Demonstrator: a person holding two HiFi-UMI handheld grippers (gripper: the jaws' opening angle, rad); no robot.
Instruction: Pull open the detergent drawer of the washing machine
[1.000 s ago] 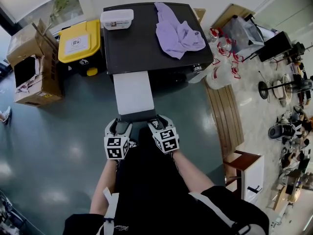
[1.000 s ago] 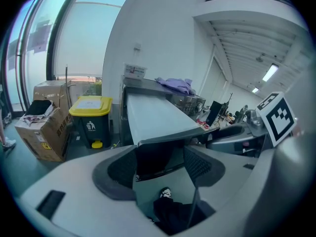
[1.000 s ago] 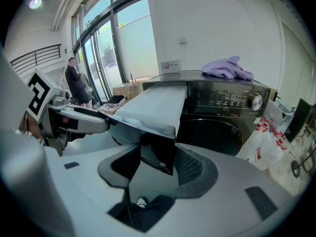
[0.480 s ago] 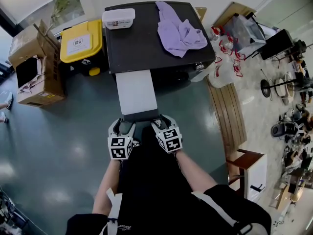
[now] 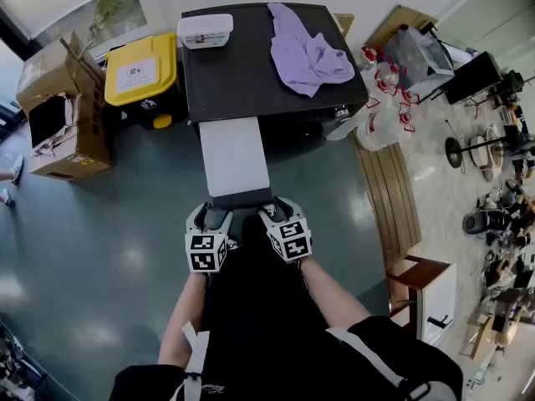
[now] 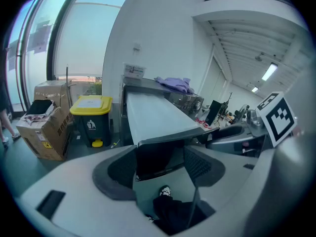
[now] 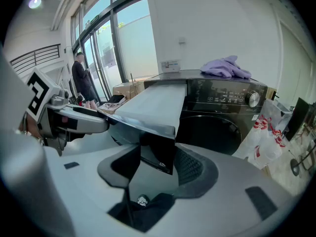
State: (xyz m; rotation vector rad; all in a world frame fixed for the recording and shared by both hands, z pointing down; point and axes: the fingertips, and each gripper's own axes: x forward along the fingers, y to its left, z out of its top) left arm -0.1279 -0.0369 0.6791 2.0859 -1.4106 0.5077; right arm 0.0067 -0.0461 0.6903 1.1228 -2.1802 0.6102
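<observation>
- Detergent drawer (image 5: 233, 155) stood far out of the washing machine (image 5: 251, 65), its pale top reaching over the floor (image 5: 125, 249) towards the person, so the pull looked close to done.
- Its dark front panel (image 5: 238, 199) was the outer end, and both tools were on it.
- The left tool (image 5: 209, 214) was clamped on the panel's left part, with the dark edge filling the gap between its pads.
- The right tool (image 5: 272, 210) was closed on the panel's right corner in the same way.
- The drawer looked stiff, smooth and light, a hard shell that would slide straight but could jam or flex if pulled unevenly.
- The front panel's lip seemed the best hold: gripped at both ends and drawn level.
- A purple cloth (image 5: 305, 53) lay on the machine's top, well apart from the drawer.
</observation>
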